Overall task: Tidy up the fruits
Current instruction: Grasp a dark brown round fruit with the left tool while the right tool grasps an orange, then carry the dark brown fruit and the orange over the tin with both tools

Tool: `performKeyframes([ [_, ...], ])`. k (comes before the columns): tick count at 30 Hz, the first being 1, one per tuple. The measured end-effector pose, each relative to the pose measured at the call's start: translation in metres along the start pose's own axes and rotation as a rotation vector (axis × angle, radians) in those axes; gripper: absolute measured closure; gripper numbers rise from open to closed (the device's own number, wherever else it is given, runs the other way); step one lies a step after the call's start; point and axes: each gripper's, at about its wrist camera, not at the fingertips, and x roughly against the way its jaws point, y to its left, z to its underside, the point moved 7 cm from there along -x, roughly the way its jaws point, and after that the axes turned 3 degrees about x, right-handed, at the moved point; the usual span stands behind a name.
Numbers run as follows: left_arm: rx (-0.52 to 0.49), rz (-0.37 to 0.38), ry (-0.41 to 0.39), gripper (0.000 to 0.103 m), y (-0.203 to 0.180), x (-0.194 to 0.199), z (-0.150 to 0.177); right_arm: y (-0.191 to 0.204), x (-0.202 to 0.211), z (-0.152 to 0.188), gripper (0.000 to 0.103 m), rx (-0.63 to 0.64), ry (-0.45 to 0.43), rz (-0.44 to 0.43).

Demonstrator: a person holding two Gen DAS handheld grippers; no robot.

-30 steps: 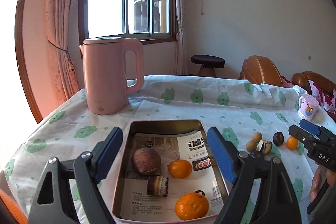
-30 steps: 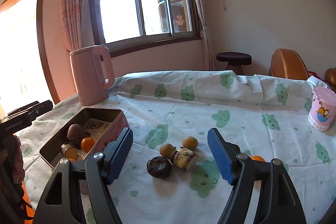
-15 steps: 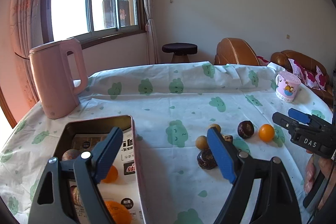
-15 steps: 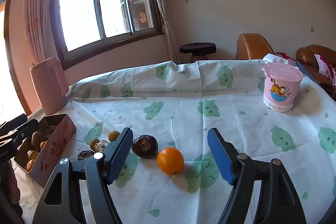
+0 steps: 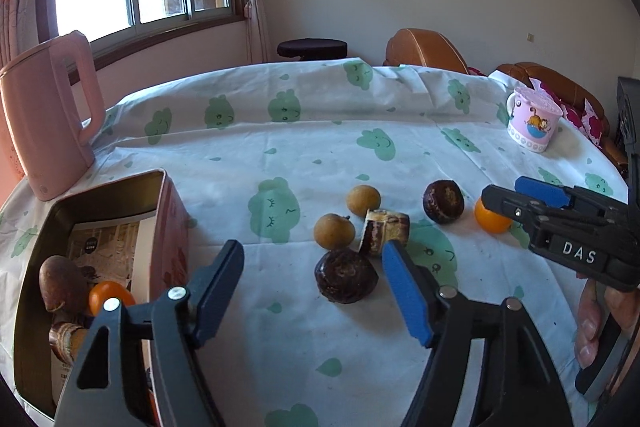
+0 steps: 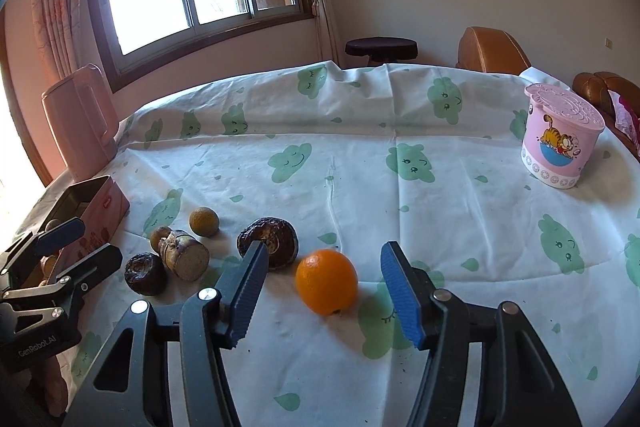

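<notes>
The left gripper [image 5: 314, 285] hangs over a dark round fruit [image 5: 346, 275] on the cloud-print tablecloth [image 5: 320, 147]; its jaws have just been closing, yet the pads stand clear of the fruit. The right gripper [image 6: 322, 291] brackets an orange [image 6: 326, 281], jaws likewise narrowing but not touching it. Two small tan fruits [image 5: 334, 231], a cut stub [image 5: 386, 231] and another dark fruit [image 5: 443, 201] lie nearby. The tin box [image 5: 168, 211] at the left holds an orange [image 5: 108, 297] and a brown fruit [image 5: 62, 283].

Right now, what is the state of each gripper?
Left gripper: open, just been closing, dark round fruit between the jaws, not gripped.
Right gripper: open, just been closing, orange between the jaws, not gripped.
</notes>
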Motion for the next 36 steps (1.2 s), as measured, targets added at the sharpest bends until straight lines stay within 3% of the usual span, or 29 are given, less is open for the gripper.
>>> performKeyframes([
  [7,0.000,0.056,0.077,0.037,-0.006,-0.013,0.007,0.007,-0.014,0.005,0.046,0.032,0.072,-0.006],
  [12,0.005,0.093,0.149,0.049,-0.008,-0.025,0.013,0.009,-0.021,0.009,0.057,0.042,0.119,-0.011],
  [14,0.021,0.113,0.171,0.062,-0.008,-0.030,0.014,0.009,-0.021,0.010,0.062,0.045,0.121,-0.013],
  [21,0.023,0.120,0.166,0.064,-0.009,-0.030,0.013,0.009,-0.022,0.010,0.066,0.046,0.128,-0.017],
  [36,0.036,0.093,0.052,0.064,-0.002,-0.010,0.002,0.012,-0.007,0.004,0.066,0.058,0.052,-0.024],
])
